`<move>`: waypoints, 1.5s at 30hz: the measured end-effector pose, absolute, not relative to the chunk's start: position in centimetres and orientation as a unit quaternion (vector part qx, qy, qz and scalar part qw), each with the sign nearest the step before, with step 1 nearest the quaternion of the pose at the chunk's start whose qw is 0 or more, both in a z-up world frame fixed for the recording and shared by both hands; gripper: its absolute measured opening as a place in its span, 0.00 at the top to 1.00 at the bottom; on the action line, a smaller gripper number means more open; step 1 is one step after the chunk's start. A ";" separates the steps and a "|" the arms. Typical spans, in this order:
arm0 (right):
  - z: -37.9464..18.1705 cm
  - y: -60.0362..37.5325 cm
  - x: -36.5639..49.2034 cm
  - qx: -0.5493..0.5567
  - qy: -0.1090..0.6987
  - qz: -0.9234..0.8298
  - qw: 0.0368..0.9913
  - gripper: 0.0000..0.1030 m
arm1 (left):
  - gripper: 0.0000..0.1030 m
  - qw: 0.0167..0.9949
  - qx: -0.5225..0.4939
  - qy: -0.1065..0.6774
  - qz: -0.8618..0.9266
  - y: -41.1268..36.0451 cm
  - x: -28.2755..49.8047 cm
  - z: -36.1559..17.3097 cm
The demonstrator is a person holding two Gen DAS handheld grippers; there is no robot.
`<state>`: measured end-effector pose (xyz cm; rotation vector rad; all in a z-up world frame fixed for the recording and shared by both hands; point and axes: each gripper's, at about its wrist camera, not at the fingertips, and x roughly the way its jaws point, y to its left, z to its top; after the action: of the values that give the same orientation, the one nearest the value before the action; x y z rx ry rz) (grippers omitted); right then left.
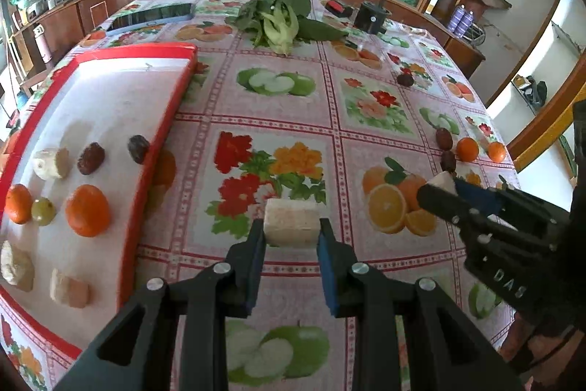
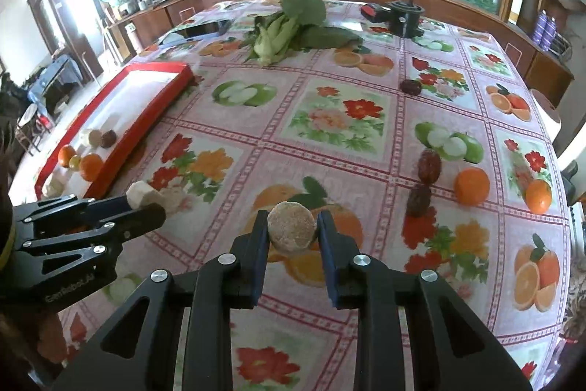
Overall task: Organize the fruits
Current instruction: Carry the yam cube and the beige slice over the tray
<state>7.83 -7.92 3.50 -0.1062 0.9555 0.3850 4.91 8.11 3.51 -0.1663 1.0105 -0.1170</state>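
Observation:
My left gripper [image 1: 292,233] is shut on a pale banana chunk [image 1: 292,223], held above the tablecloth right of the red tray [image 1: 161,134]. My right gripper [image 2: 292,229] is shut on another round banana chunk [image 2: 292,229]. Each gripper shows in the other's view, the right gripper [image 1: 445,187] and the left gripper [image 2: 144,200], each with its chunk. The tray holds oranges [image 1: 87,210], a green grape [image 1: 43,210], dates [image 1: 91,158] and banana pieces [image 1: 51,163]. Loose on the cloth at the right are two oranges [image 2: 471,186] and dates [image 2: 429,165].
Leafy greens [image 2: 289,24] lie at the table's far side, with a phone [image 2: 205,29], a black round holder [image 2: 404,17] and a red-black item [image 2: 373,11]. Another date [image 2: 411,86] lies mid-right. A wooden ledge and glass cabinet stand behind the table.

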 end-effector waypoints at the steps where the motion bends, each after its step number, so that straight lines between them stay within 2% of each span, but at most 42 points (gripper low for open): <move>1: 3.6 -7.4 7.8 -0.052 0.456 0.187 0.869 0.75 | 0.71 0.870 -0.082 0.483 -0.053 8.6 4.8 3.7; 20: 6.1 7.9 8.3 -0.124 0.423 0.300 0.846 0.75 | 0.71 0.880 -0.119 0.456 0.057 22.2 4.4 5.7; 27: 6.8 12.3 10.4 -0.116 0.413 0.316 0.846 0.75 | 0.71 0.875 -0.111 0.462 0.091 26.6 6.6 5.5; 35: 5.0 16.0 14.2 -0.122 0.422 0.314 0.842 0.75 | 0.71 0.864 -0.117 0.472 0.128 30.5 9.7 4.3; 45: 1.8 18.4 15.9 -0.149 0.443 0.333 0.819 0.75 | 0.71 0.847 -0.130 0.497 0.136 31.3 12.0 1.6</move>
<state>15.85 18.37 1.80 -0.3184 0.9448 0.7097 11.96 31.33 1.63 -0.2732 1.0490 0.2870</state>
